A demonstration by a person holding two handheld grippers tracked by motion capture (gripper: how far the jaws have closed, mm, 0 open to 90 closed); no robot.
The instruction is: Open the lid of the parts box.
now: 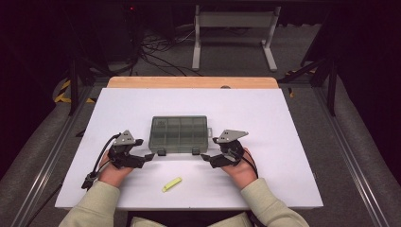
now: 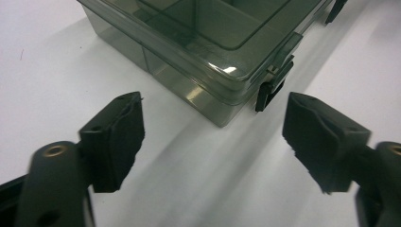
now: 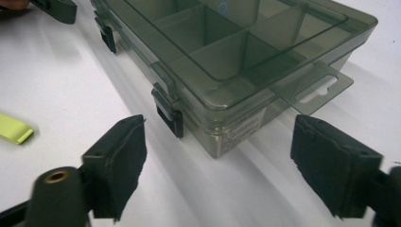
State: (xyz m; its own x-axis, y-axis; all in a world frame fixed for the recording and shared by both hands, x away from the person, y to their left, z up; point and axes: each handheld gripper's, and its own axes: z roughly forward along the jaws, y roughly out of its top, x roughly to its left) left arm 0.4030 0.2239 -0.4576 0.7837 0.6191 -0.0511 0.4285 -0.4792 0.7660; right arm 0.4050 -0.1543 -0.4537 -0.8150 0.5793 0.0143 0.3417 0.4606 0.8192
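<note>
A smoky translucent compartment box (image 1: 179, 134), lid closed, is seen lying flat near the middle of the white tabletop (image 1: 265, 118), slightly toward the near edge. Its two dark latches (image 1: 161, 152) face the near edge.

The left gripper (image 1: 148, 156) is held just off the box's near-left corner, low over the tabletop, pointing inward toward the front wall. In the left gripper view the box corner (image 2: 222, 101) and one latch (image 2: 270, 90) are seen ahead of the gripper (image 2: 213, 135), between the jaw lines but beyond the pads; the jaws are spread apart, nothing is grasped.

The right gripper (image 1: 206, 157) is held just off the near-right corner, mirrored to the left. In the right gripper view the corner of the box (image 3: 227, 132) with its hang tab (image 3: 321, 87) lies ahead of the gripper (image 3: 217, 142); the jaws are parted, nothing is touched by the pads.

A small yellow-green strip (image 1: 171, 184) is noted nearer the near edge, between the two hands, apart from the box.
</note>
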